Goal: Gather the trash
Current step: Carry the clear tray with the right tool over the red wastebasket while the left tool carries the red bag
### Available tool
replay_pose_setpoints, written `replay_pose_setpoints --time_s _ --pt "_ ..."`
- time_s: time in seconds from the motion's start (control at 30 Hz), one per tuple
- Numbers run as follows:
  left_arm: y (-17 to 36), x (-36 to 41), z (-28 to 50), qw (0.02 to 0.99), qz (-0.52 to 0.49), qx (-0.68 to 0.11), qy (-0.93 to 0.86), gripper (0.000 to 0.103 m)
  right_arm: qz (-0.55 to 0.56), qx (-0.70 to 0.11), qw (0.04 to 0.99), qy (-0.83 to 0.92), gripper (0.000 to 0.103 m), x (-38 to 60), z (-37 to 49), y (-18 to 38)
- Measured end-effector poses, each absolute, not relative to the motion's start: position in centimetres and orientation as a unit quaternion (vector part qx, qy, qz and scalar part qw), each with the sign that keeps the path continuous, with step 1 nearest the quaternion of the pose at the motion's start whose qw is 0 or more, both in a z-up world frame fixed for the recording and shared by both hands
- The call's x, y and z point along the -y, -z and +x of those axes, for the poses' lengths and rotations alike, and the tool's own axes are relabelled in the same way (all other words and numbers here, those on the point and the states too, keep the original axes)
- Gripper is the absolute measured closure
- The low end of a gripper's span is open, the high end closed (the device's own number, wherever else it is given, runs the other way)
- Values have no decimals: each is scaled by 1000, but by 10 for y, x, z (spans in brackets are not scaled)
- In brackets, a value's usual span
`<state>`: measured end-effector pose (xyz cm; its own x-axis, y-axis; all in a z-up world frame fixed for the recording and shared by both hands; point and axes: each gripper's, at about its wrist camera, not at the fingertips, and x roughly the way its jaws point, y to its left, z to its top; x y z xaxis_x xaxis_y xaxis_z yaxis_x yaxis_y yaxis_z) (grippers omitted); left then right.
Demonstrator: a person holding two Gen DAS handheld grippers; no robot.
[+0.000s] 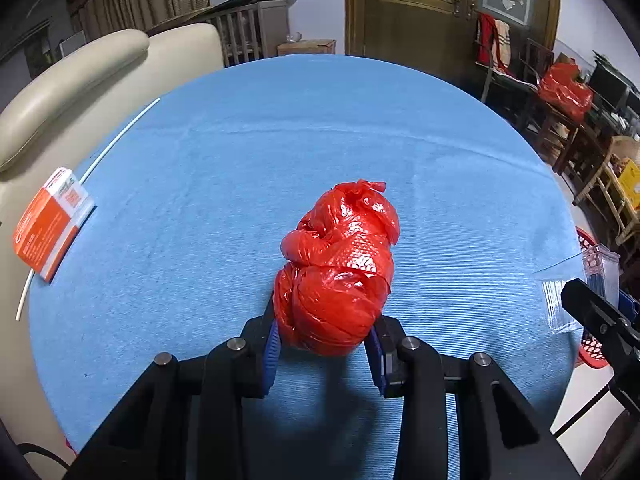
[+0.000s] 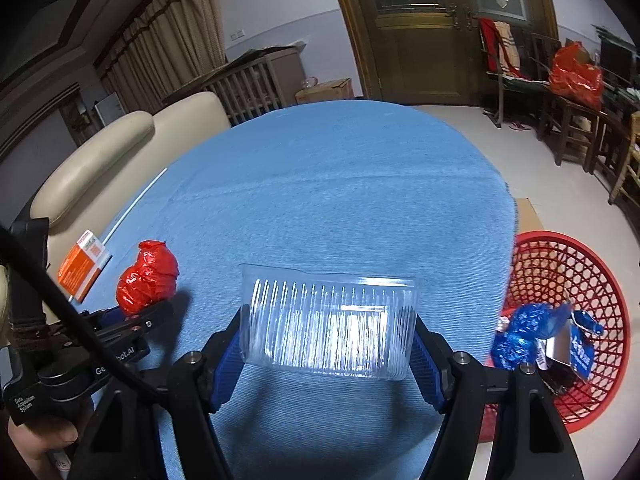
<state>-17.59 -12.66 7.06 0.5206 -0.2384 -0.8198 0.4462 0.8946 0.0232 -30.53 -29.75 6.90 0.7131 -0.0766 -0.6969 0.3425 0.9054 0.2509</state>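
Lengthwise, the red bag bundle [image 1: 340, 268] points away from the left gripper [image 1: 324, 344], whose fingers clench its near end.

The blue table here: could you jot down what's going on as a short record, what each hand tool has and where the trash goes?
Left tool: shut on red bag bundle
Right tool: shut on clear plastic tray
Surface: blue tablecloth
Also on cloth: orange box, white straw
Bin: red basket beside the table, holding blue wrapper
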Motion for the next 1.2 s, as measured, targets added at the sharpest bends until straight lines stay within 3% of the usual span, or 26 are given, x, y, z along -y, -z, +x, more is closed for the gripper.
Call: replay_pose_setpoints --time_s 1.2 --pt "-82 252 -234 824 189 -429 318 64 266 -331 850 311 28 476 -436 -51"
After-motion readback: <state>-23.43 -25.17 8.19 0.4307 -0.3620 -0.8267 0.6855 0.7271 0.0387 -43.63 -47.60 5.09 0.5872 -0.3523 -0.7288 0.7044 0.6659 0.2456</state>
